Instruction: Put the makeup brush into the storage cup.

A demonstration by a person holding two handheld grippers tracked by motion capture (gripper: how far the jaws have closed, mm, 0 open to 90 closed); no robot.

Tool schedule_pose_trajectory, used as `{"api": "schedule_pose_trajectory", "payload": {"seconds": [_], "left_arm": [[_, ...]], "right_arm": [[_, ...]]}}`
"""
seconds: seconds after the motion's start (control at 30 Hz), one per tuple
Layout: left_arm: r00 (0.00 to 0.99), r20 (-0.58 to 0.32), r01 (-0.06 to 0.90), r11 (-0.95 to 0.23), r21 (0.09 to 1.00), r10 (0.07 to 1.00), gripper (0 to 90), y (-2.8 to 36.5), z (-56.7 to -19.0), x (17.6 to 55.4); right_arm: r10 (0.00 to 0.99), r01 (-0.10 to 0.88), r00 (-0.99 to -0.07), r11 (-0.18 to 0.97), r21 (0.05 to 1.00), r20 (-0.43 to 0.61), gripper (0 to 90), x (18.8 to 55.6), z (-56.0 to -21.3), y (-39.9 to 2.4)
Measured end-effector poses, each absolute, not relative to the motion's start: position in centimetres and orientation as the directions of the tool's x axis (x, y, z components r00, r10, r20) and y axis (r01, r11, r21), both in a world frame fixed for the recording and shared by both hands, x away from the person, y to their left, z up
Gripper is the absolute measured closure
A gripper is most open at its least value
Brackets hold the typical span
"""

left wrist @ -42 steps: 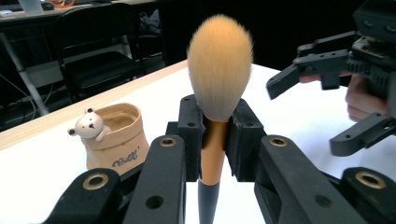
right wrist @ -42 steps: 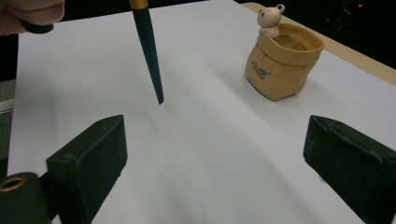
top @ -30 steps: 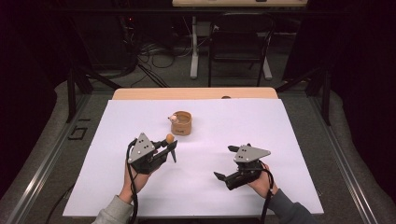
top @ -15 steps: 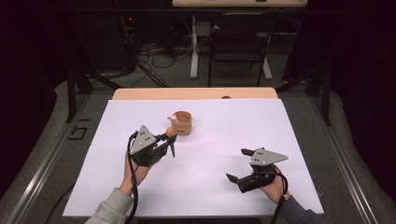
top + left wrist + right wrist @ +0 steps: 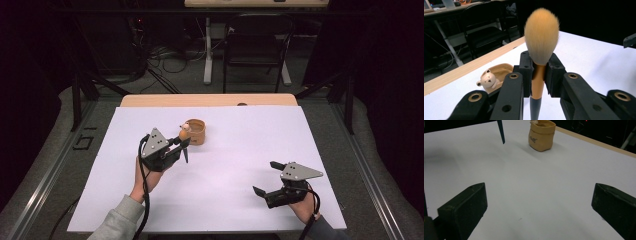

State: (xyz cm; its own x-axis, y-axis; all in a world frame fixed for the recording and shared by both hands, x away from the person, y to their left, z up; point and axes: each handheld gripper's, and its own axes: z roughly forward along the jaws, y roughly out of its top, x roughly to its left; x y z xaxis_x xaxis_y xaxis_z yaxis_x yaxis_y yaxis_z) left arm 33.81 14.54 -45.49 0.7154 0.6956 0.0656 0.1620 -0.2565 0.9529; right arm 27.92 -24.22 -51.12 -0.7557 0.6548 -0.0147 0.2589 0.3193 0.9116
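Cup (image 5: 194, 132) on table (image 5: 240, 150) toward its far edge, our brush (image 5: 541, 42) just left of it, right gripper (image 5: 269, 177) near the right front corner

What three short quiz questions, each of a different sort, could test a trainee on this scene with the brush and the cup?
1. True or false: the left gripper is shut on the makeup brush.
2. Which way do the bristles point in the left gripper view? A) up B) down C) sideways
3. What small figure sits on the rim of the tan cup?

Key:
1. True; the pads clamp the orange ferrule.
2. A
3. A small bear. Meanwhile the right gripper is open above the white table cover.
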Motion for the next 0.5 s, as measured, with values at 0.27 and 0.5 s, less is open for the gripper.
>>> {"api": "schedule_pose_trajectory", "payload": {"seconds": [0.27, 0.5], "left_arm": [[0.717, 0.065, 0.156, -0.25, 0.956, 0.694, 78.3, 14.3, -44.7, 34.2], [0.719, 0.067, 0.147, -0.246, 0.958, 0.692, 78.3, 14.1, -44.0, 34.8]], "right_arm": [[0.66, 0.286, -0.751, 0.329, 0.9, -0.002, 0.0, 28.2, -51.8, -24.2], [0.655, 0.27, -0.755, 0.341, 0.901, -0.021, 0.0, 28.1, -51.6, -23.9]]}}
